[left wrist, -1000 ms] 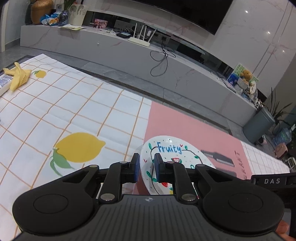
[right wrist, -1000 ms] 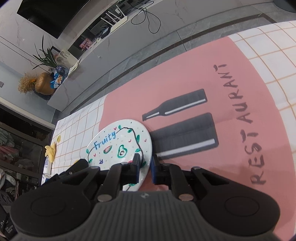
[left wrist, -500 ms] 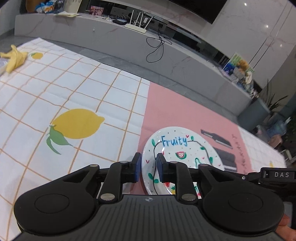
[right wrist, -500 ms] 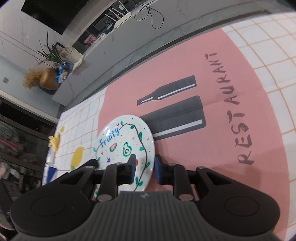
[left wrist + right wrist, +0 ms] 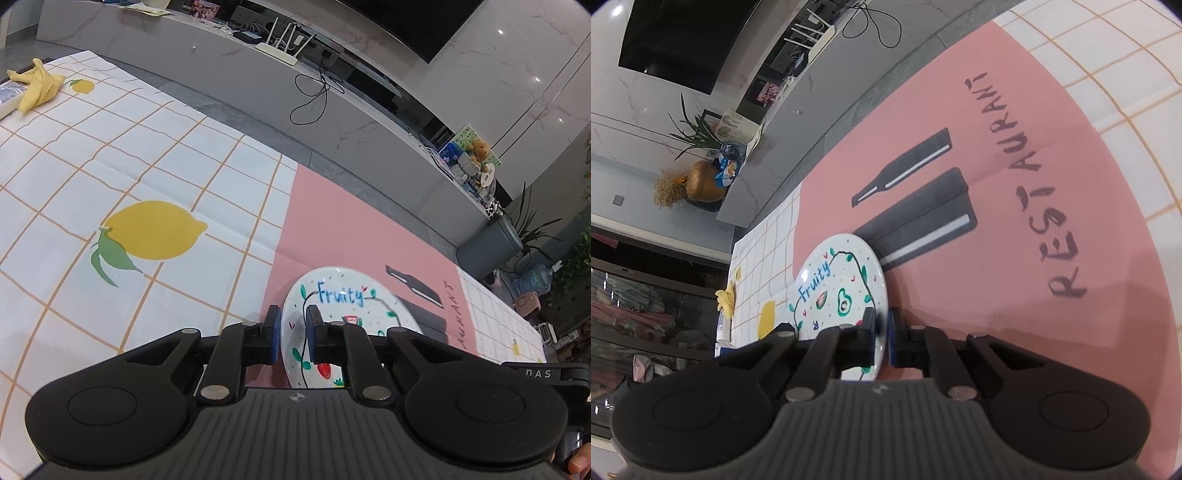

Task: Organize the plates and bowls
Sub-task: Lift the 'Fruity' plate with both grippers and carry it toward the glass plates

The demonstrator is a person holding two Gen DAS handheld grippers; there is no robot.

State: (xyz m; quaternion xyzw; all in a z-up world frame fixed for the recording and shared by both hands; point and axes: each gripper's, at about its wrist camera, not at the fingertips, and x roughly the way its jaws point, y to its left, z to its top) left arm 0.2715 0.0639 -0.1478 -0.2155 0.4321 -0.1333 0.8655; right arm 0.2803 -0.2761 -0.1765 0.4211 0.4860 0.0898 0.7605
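A white plate (image 5: 351,306) painted with "Fruity" and small fruits hangs just over the pink part of the table mat (image 5: 332,229). My left gripper (image 5: 293,332) has the plate's left rim between its blue pads, and its jaws are closing on it. In the right wrist view the same plate (image 5: 834,291) appears tilted. My right gripper (image 5: 882,332) is shut on the plate's near right rim. Part of the right gripper's black body (image 5: 543,373) shows at the edge of the left wrist view.
The mat has a white checked part with a lemon print (image 5: 151,230) to the left. A yellow cloth (image 5: 35,86) lies at its far left corner. Behind stands a long grey bench with a router (image 5: 284,46), and a grey bin (image 5: 491,243) to the right.
Both grippers' jaws widened slightly around the plate's rim half a second ago and have now narrowed onto it again. The right gripper has rolled and shifted along the rim.
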